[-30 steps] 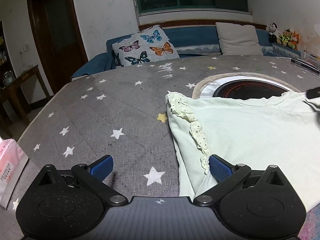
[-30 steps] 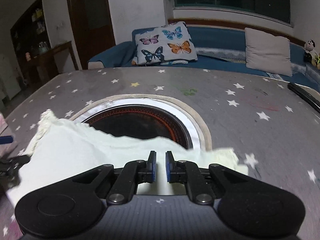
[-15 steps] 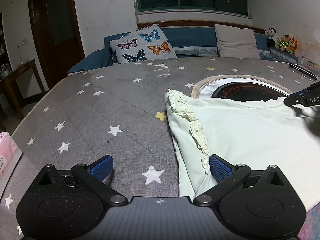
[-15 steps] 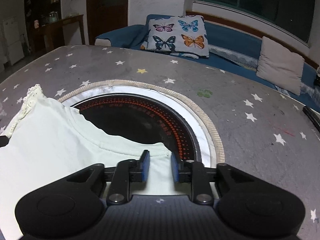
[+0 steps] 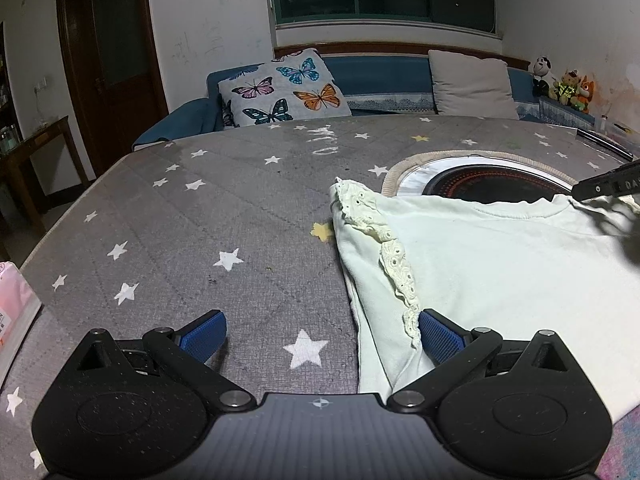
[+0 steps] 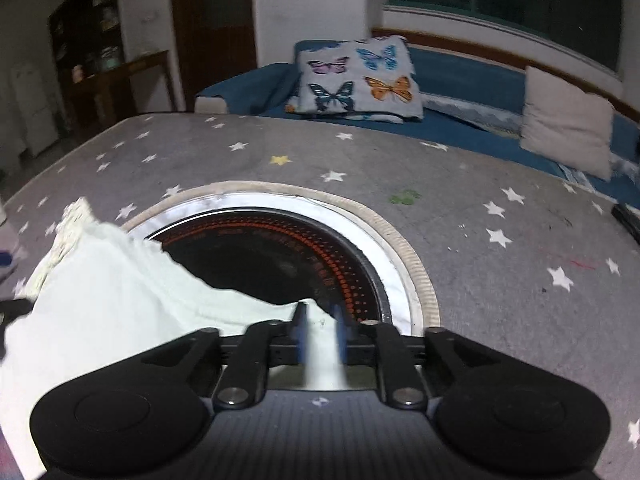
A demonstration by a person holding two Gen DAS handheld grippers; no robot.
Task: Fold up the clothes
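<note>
Shirt [image 5: 500,264] edge lies between left gripper [image 5: 320,330] fingers (spread wide).

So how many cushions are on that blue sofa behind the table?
2: a butterfly cushion towards the sofa's left end, and a plain beige cushion further right. More could sit out of view.

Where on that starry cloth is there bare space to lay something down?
Bare grey star cloth stretches left of the pale green top, up to the butterfly pillow. Another free stretch lies right of the round burner. It is crowded where the top overlaps the burner and around both hand-held grippers.
</note>
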